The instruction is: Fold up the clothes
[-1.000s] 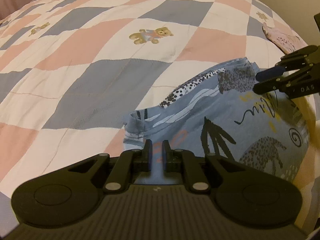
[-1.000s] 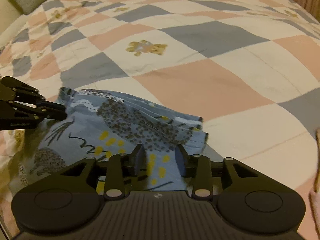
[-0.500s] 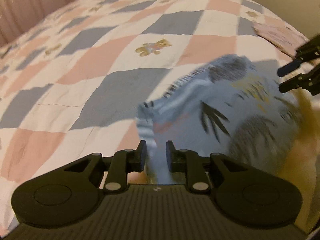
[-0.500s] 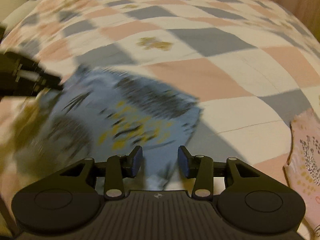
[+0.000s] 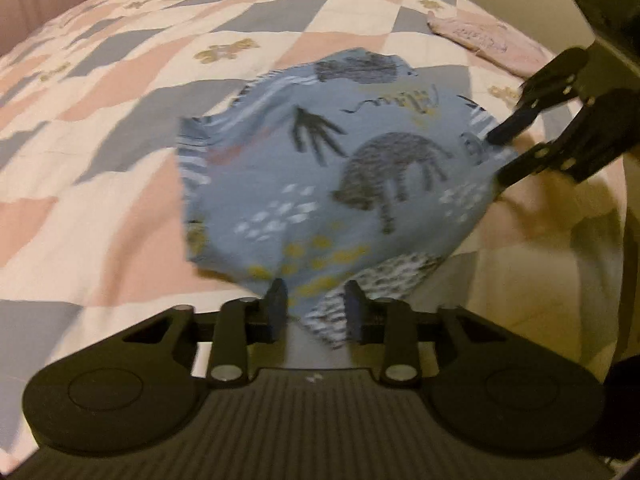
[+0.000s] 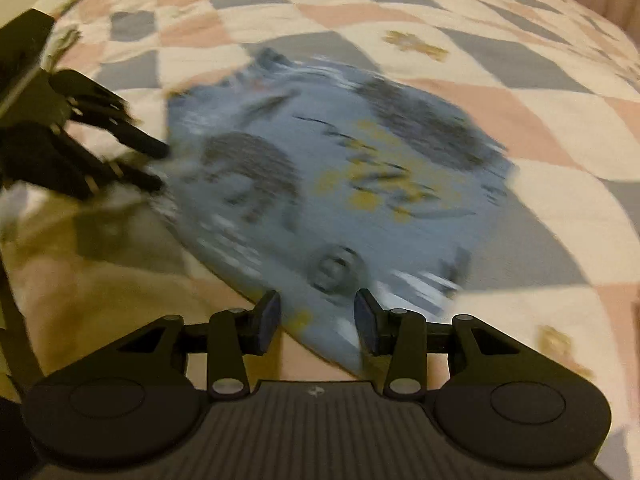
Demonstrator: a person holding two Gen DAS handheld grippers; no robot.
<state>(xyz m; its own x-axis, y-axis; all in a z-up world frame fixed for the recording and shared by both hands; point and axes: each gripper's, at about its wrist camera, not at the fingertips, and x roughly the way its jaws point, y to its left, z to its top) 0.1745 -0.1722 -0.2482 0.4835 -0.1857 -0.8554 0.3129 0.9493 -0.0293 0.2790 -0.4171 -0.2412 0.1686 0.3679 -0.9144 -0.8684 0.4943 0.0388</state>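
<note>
Left wrist view first: we see our left hand-held gripper (image 5: 313, 307) at the bottom of the frame with its two fingers set apart. A corner of the blue printed garment (image 5: 320, 168) lies in the gap between them, but the fabric does not appear pinched, and it does not fill the gap. The garment spreads out ahead of us over the checked quilt (image 5: 120, 92) on the bed, showing dark animal shapes, a palm-like mark and yellow dots. Its outline is somewhat blurred. At the right edge of the garment we see our right hand-held gripper (image 5: 500, 156), its two dark fingertips parted, one above and one below the cloth's edge. Whether they press the cloth we cannot tell from here. Farther back, near the right edge of the bed, lies a pink garment (image 5: 484, 38), well apart from the blue one.

Right wrist view next: our right hand-held gripper (image 6: 316, 318) also stands with its fingers wide apart, and the near edge of the blue garment (image 6: 328, 168) reaches into the gap without being clamped. The cloth is heavily blurred. At its left edge we see the left hand-held gripper (image 6: 158, 166), dark fingers pointing at the fabric.
</note>
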